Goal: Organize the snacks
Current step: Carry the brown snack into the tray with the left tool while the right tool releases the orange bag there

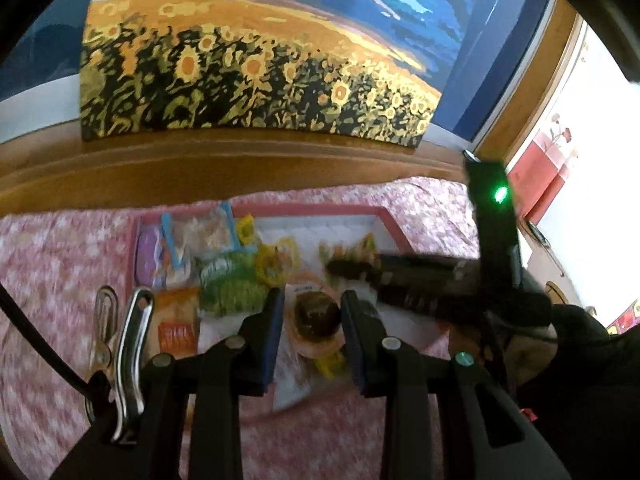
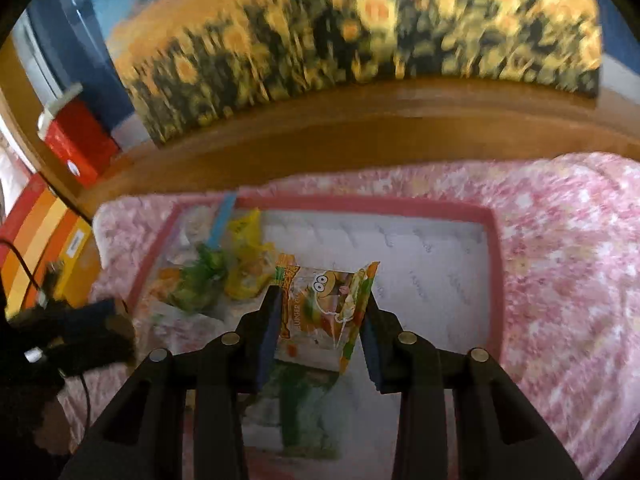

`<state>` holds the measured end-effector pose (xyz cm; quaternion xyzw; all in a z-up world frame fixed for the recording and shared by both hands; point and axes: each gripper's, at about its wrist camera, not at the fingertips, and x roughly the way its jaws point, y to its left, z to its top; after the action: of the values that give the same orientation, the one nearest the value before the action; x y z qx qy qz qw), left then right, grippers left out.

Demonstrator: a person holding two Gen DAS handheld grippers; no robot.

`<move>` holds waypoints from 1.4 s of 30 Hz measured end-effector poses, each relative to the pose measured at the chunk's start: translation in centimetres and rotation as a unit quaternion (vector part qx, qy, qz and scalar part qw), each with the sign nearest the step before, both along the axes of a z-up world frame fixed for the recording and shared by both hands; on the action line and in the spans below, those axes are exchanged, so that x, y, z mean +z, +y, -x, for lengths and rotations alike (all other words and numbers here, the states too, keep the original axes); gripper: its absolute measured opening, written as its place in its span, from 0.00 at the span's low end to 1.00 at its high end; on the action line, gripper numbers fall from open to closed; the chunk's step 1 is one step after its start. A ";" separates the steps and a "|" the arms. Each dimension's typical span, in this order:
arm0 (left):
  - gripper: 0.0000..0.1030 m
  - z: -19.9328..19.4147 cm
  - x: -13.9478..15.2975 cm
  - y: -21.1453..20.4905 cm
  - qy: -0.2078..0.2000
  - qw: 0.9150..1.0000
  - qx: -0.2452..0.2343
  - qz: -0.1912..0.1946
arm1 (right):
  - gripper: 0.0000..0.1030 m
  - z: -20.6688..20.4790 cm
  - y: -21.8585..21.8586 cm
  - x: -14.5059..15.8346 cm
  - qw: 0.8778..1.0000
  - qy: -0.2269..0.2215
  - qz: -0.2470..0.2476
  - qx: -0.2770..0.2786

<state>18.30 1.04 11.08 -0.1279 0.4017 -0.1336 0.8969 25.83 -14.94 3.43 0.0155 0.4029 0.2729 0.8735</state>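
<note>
My left gripper [image 1: 311, 295] is shut on a round brown snack in a peach wrapper [image 1: 316, 318], held above the near part of a pink-rimmed tray [image 1: 312, 211]. My right gripper [image 2: 322, 300] is shut on a burger gummy packet with a cartoon face [image 2: 326, 308], over the tray's white lining [image 2: 420, 256]. From the left wrist view the right gripper [image 1: 336, 267] reaches in from the right with that packet [image 1: 356, 248]. Several snack packets lie at the tray's left: a green one [image 1: 228, 280], a yellow one [image 1: 276, 260] and an orange one [image 1: 176, 320].
The tray rests on a pink floral bedspread [image 2: 560, 260]. Behind it a wooden headboard [image 1: 240, 164] carries a sunflower painting [image 1: 256, 64]. A red container [image 2: 76, 140] stands at the far left. A metal clip [image 1: 128, 344] hangs beside my left gripper. The tray's right half shows bare lining.
</note>
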 end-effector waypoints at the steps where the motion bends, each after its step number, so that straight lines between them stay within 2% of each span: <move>1: 0.30 -0.6 0.1 0.0 0.000 1.000 0.001 0.000 | 0.36 -0.3 0.3 -0.5 1.000 0.013 0.011 0.015; 4: 0.30 -1.8 0.5 0.0 -0.006 1.000 0.002 -0.001 | 0.41 -0.4 1.0 -0.4 0.996 0.010 0.042 0.075; 5: 0.30 -2.4 0.8 -0.1 -0.010 1.000 0.000 -0.002 | 0.48 -0.5 1.0 -0.3 0.995 0.016 0.043 0.093; 6: 0.30 -2.9 1.0 -0.2 -0.012 1.000 -0.002 -0.002 | 0.67 -0.7 0.9 -0.2 0.994 0.019 0.043 0.102; 7: 0.30 -3.2 1.1 -0.3 -0.012 1.000 -0.004 -0.004 | 0.73 -0.8 0.5 0.1 0.993 0.021 0.037 0.108; 9: 0.30 -4.7 1.1 -1.0 -0.006 1.000 -0.009 -0.026 | 0.78 -0.5 -0.4 0.9 0.993 0.008 0.011 0.115; 12: 0.30 -7.0 0.8 -2.3 -0.003 0.998 -0.025 -0.060 | 0.78 -0.3 -1.5 1.5 0.994 0.003 -0.020 0.105; 16: 0.30 -9.5 -0.5 -3.9 0.018 0.997 -0.059 -0.055 | 0.78 0.0 -3.2 1.8 0.996 -0.002 -0.053 0.067; 19: 0.30 -10.3 -2.0 -4.8 0.041 0.995 -0.072 -0.063 | 0.78 0.5 -5.1 2.3 0.996 -0.024 -0.077 0.026; 21: 0.31 -10.8 -2.8 -4.6 0.060 0.994 -0.071 -0.050 | 0.78 0.7 -5.6 2.3 0.997 -0.032 -0.071 0.018; 25: 0.31 -11.0 -3.5 -4.2 0.073 0.993 -0.064 -0.061 | 0.78 0.7 -4.9 2.4 0.998 -0.033 -0.055 0.020; 26: 0.33 -11.1 -3.7 -4.1 0.077 0.993 -0.062 -0.059 | 0.78 0.5 -4.7 2.3 0.998 -0.035 -0.049 0.020; 28: 0.53 -11.3 -4.0 -3.8 0.091 0.992 -0.056 -0.061 | 0.78 0.2 -3.8 2.5 0.998 -0.044 -0.029 0.021; 29: 0.58 -11.3 -4.0 -3.7 0.093 0.992 -0.047 -0.064 | 0.78 0.2 -3.6 2.7 0.998 -0.050 -0.021 0.024; 30: 0.64 -11.2 -3.8 -3.5 0.091 0.993 -0.042 -0.063 | 0.78 0.2 -3.3 2.8 0.998 -0.055 -0.018 0.023; 34: 0.65 -10.0 -2.1 -2.7 0.075 0.995 -0.024 -0.054 | 0.78 0.4 -4.6 3.4 0.998 -0.059 -0.025 0.018; 38: 0.70 -7.8 0.3 -2.8 0.046 0.996 -0.013 -0.071 | 0.78 2.0 -5.2 4.8 0.997 -0.078 -0.027 0.011; 42: 0.74 -4.2 2.9 -2.8 0.022 0.995 0.017 -0.099 | 0.78 4.5 -5.5 6.0 0.995 -0.100 -0.013 0.000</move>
<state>22.49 -1.75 13.99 -0.0485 0.4304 -0.0751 0.8982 21.38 -20.41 9.43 -0.0004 0.3099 0.2779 0.9093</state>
